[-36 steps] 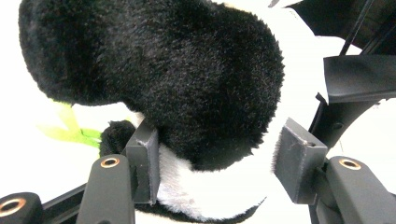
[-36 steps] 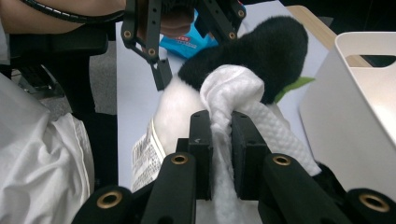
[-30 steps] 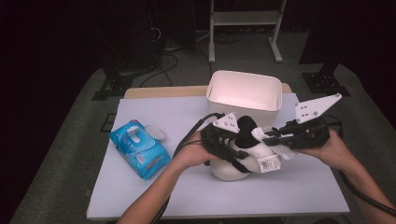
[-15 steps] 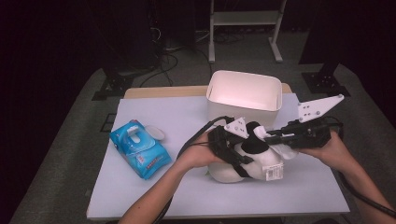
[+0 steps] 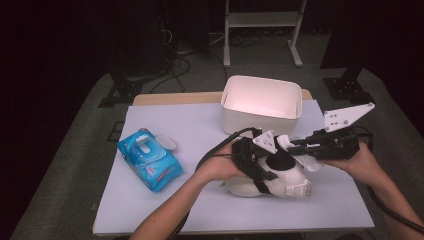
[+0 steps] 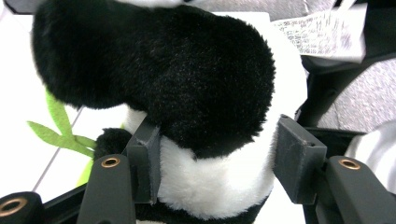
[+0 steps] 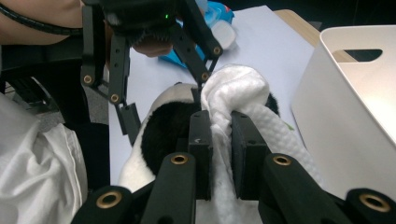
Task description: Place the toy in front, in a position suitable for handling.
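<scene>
We grasp the panda toy (image 5: 272, 175) on the bench (image 5: 200, 130) between our left fingers (image 6: 144, 163) while our right fingers (image 7: 201, 140), clenched on a white wipe (image 7: 243, 93), rub it, seemingly midway through cleaning.

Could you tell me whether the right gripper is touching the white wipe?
Touching: the right gripper view shows the right gripper with both jaws pinching the white wipe between them.

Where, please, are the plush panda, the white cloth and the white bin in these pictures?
plush panda (image 6: 187, 84), left gripper view, on its black fur.
white cloth (image 7: 236, 86), right gripper view, on its bunched top fold.
white bin (image 5: 260, 121), high view, on its front wall.
</scene>
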